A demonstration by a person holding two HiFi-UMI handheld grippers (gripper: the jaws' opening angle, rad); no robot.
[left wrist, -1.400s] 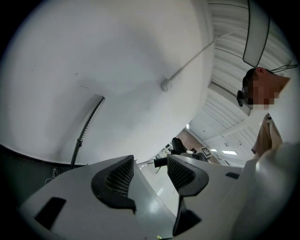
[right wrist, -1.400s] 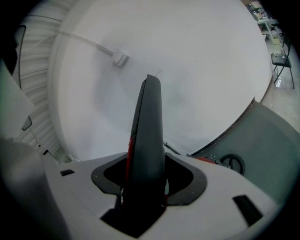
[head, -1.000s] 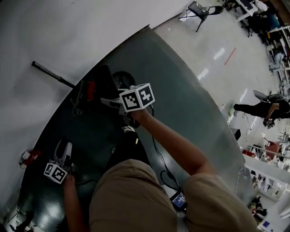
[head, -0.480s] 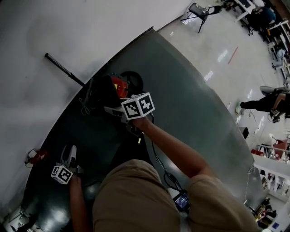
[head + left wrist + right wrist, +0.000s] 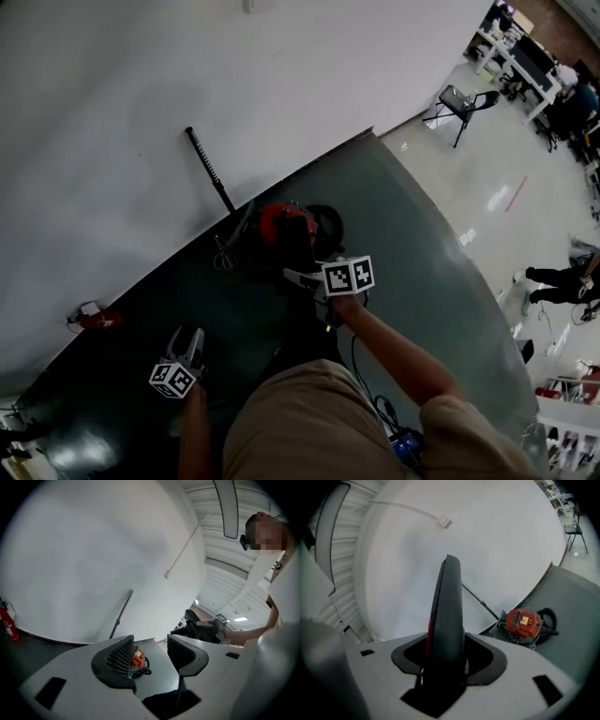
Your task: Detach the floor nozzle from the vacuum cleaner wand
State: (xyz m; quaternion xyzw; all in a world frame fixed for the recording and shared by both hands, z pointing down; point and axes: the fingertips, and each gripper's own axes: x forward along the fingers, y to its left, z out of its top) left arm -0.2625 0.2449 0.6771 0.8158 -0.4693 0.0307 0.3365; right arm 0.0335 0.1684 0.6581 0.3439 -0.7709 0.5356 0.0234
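My right gripper [image 5: 298, 277] is shut on a flat black floor nozzle [image 5: 447, 611] with a red stripe, seen edge-on and standing up between the jaws. The nozzle [image 5: 302, 251] hangs just in front of the red vacuum cleaner body [image 5: 279, 222], which sits on the dark mat with its black hose [image 5: 328, 221] coiled beside it. A thin black wand [image 5: 208, 169] leans against the white wall behind the vacuum, apart from the nozzle. My left gripper [image 5: 186, 336] is lower left over the mat, open and empty. Between its jaws I see the vacuum [image 5: 137, 659] farther off.
A dark grey mat [image 5: 403, 216] covers the floor by the white wall. A red fire extinguisher [image 5: 98, 319] lies at the wall's foot on the left. A folding chair [image 5: 459, 98] and a person [image 5: 562, 281] are far off to the right.
The view has swung, so the vacuum and wand now lie nearer the middle. The left gripper has come closer to the vacuum. The right gripper keeps its hold on the nozzle.
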